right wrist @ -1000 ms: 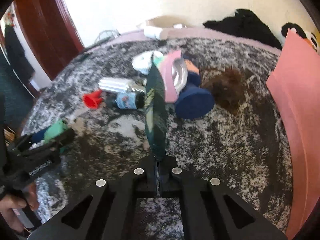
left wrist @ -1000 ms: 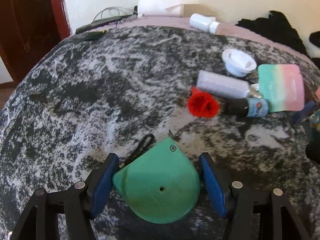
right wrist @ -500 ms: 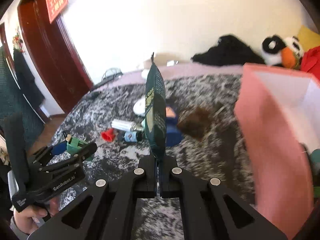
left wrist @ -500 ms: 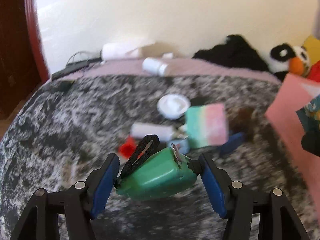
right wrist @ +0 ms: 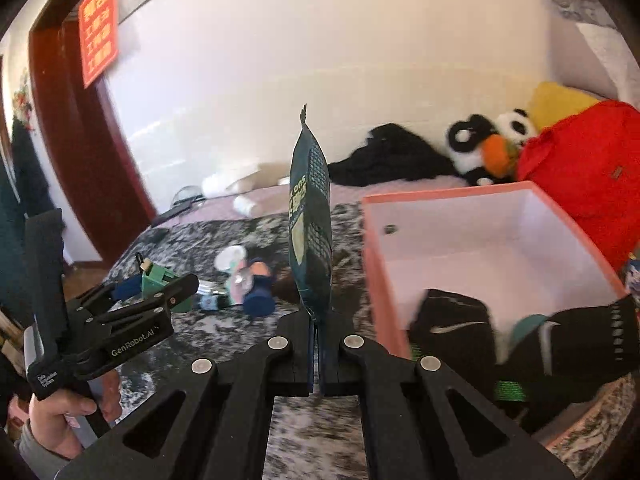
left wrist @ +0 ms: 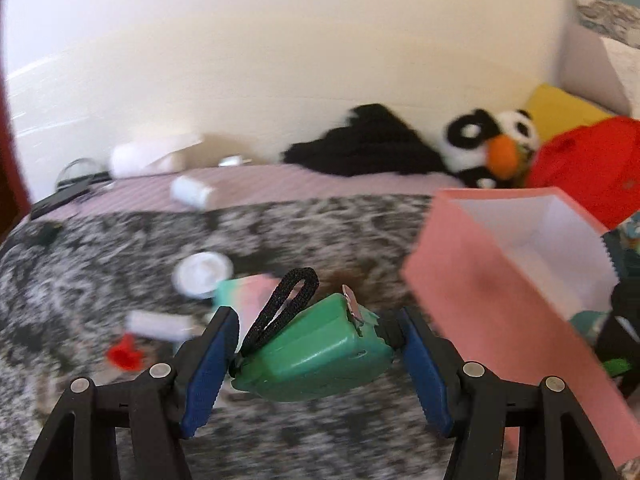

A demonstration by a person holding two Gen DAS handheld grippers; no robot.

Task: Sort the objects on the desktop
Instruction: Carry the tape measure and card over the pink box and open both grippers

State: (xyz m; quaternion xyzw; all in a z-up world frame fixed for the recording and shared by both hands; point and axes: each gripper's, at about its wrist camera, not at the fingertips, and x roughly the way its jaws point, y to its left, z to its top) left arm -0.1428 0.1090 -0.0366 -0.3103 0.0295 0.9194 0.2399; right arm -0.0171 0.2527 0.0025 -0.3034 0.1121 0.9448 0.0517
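Gripping a green tape measure point(left wrist: 316, 354) between its blue pads point(left wrist: 212, 364), our left gripper point(left wrist: 320, 360) holds it clear of the grey mottled blanket point(left wrist: 100, 256), its black wrist loop point(left wrist: 282, 312) sticking up; our right gripper point(right wrist: 316, 354) is clenched tight on the bottom edge of a dark teal packet point(right wrist: 310, 224), which stands upright, edge-on to the camera; a pink box point(right wrist: 472, 240) with a white inside sits open on the right, with black socks point(right wrist: 456, 330) at its near end; a white lid point(left wrist: 202, 274), a small red cup point(left wrist: 124, 354) and a pale bottle point(left wrist: 160, 324) lie blurred on the blanket beyond the tape measure; a panda plush point(right wrist: 492, 146) leans against the far wall.
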